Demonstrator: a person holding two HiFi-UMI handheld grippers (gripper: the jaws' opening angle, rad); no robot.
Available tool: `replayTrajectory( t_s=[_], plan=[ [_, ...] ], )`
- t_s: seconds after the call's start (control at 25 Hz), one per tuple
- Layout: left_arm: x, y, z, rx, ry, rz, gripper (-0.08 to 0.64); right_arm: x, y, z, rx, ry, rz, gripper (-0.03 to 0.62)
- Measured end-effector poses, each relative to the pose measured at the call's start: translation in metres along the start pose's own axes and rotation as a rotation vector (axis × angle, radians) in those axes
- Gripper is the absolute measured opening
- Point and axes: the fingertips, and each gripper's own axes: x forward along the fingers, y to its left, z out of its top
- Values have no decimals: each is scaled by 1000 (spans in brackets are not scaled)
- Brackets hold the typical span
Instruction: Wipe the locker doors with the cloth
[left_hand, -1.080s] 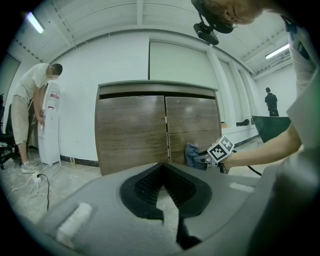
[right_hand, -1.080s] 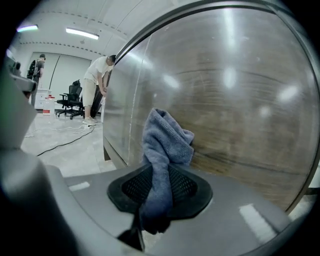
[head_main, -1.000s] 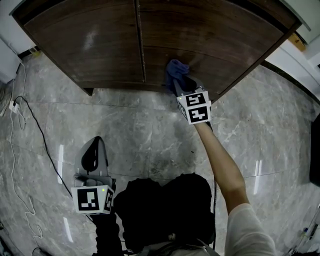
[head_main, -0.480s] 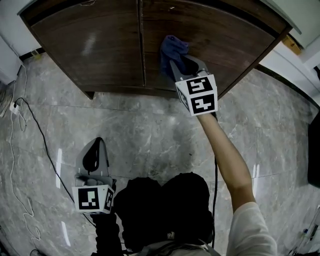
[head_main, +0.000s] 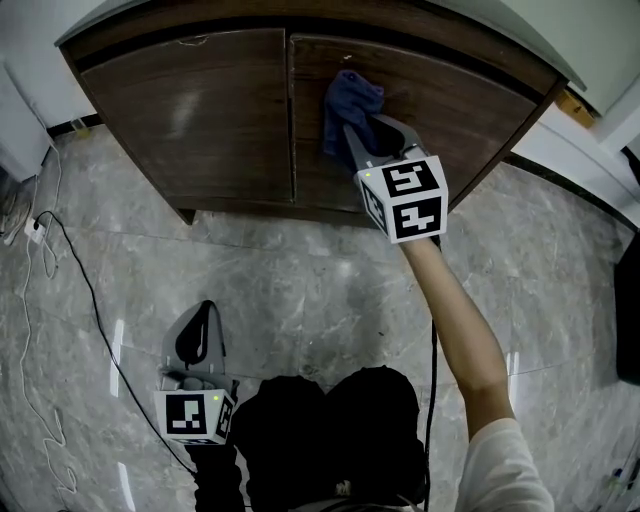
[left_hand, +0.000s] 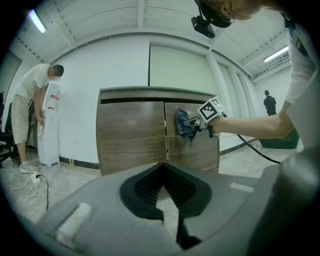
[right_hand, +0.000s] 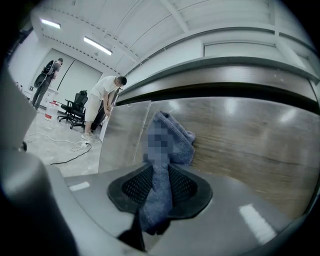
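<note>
Facing brown wood locker (left_hand: 159, 132), standing on grey marble floor (head_main: 300, 290), both doors closed

Working on R door (head_main: 450, 110) right now, upper part, close to the centre seam. Judging wipe as under way, prob mid-task, not near done. Not seeing any wet trail or clean/dirty diff on the wood, so not judging coverage of R door so far

Guessing L door (head_main: 190, 110) yet to do, not being touched by either gripper

Reaching out w/ R gripper (head_main: 372, 128), jaws clamping cloth (head_main: 350, 105), tips right at the door face

Hanging low over the floor w/ L gripper (head_main: 198, 335), well apart from locker, jaws together at the tips w/ nothing btwn, taking no part in the wipe

Pressing the blue cloth bunched vs R door near its top edge, just beside the seam, tail running back thru the jaws

Remaining, as a judgement only: rest of R door out to its far edge & down to its bottom edge, then prob the whole L door
</note>
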Motion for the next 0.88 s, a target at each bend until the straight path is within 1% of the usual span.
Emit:
replayTrajectory(
  t_s=[0.24, 0.44, 0.56, 0.72, 0.88],
  plan=[
    [0, 1, 3, -5, -10, -1, 2, -3, -8, 33, 6, -47, -3, 92],
    [0, 2, 4, -7, -14, -1, 2, -3, -10, 69, -4, -104, -7, 92],
    [0, 2, 3, -9, -14, -2, 2, -2, -10, 83, -10, -128, -11, 92],
    [0, 2, 2, -10, -12, -3, 2, 0, -8, 82, -13, -145, -19, 92],
    [0, 5, -1, -11, -7, 2, 2, 6, 1, 63, 3, -126, -5, 92]
  ],
)
